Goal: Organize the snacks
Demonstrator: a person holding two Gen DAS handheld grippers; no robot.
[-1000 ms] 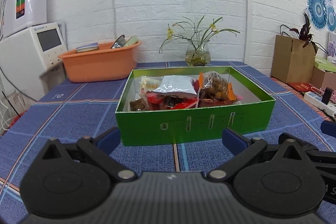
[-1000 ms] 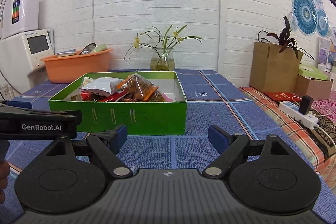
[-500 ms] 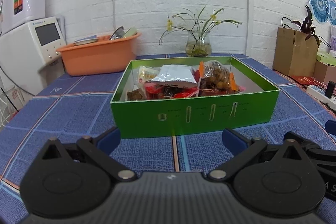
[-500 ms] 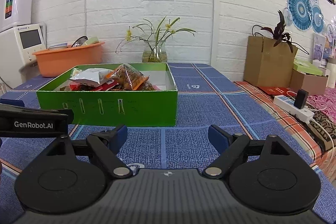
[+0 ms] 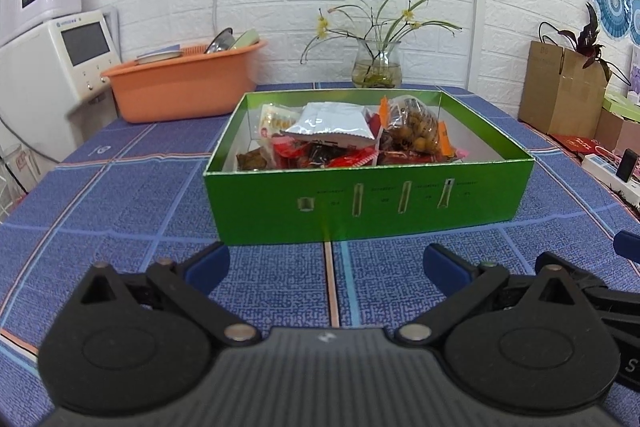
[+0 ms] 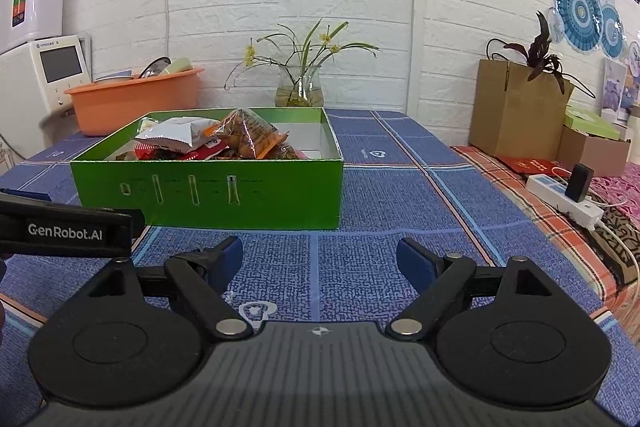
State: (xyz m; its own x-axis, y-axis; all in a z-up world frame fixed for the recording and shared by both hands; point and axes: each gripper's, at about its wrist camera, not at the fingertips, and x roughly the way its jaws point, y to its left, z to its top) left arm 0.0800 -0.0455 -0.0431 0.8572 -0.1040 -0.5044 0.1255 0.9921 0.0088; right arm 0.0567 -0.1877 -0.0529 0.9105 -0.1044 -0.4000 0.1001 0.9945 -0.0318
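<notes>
Fingers of the left gripper (image 5: 326, 261) and right gripper (image 6: 319, 254) were spread wide, empty, just short of the green box (image 5: 368, 201) on the desk (image 5: 120, 195). Crinkly foil and glossy plastic snacks (image 5: 344, 139) were heaped at its left; a grab could slip, or thin card walls buckle.

Green box (image 5: 368, 203) wall ahead, tablecloth (image 5: 120, 195) alongside.
</notes>
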